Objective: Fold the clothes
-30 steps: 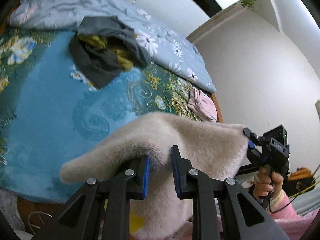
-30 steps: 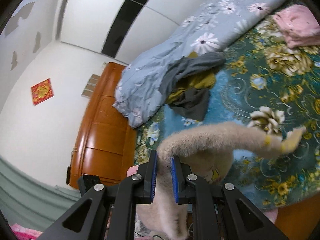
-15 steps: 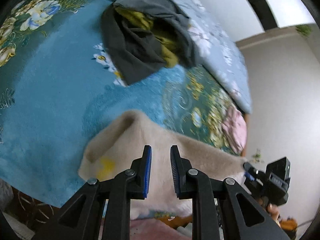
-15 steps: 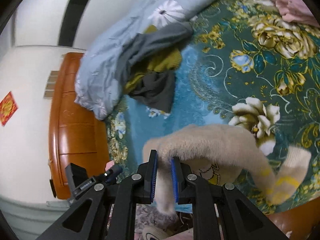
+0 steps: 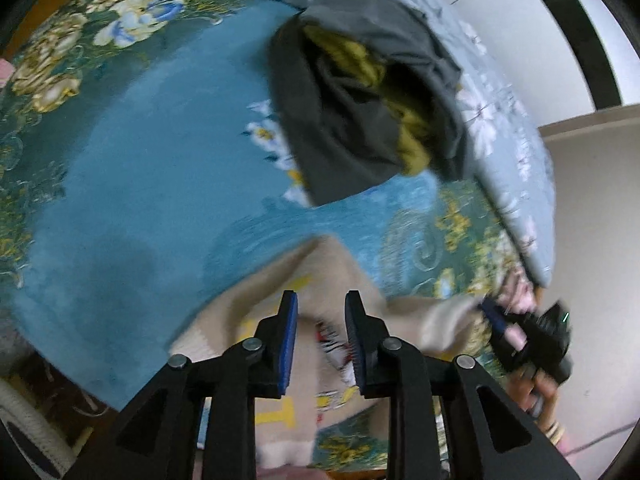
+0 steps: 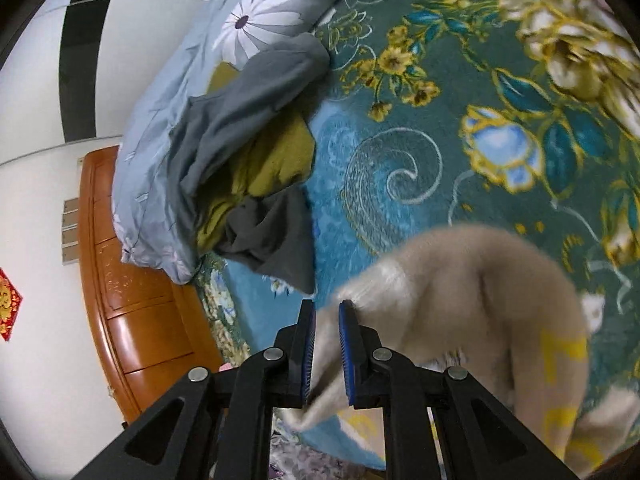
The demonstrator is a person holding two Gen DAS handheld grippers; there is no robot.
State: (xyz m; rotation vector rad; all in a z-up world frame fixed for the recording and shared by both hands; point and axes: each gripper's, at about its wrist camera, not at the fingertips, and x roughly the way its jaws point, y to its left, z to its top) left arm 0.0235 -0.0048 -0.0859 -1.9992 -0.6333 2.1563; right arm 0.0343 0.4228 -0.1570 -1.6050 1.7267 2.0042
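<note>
A fuzzy beige sweater (image 5: 280,292) with yellow and red markings lies spread on the teal floral bedspread (image 5: 140,184) near the bed's front edge. My left gripper (image 5: 322,312) hovers just above it with a clear gap between its jaws and nothing in them. My right gripper (image 6: 327,320) is shut on the sweater's edge (image 6: 460,280), with cloth running between its pads. In the left wrist view the right gripper (image 5: 520,332) shows at the sweater's right end.
A heap of dark grey and olive clothes (image 5: 368,112) lies further back (image 6: 248,168), against a light blue floral duvet (image 6: 224,48). A wooden headboard (image 6: 128,300) stands at the left. A pink garment (image 5: 516,292) lies behind the right gripper.
The sweater has come down from the air onto the bedspread. My left gripper has let go of it and opened. My right gripper keeps its hold.
</note>
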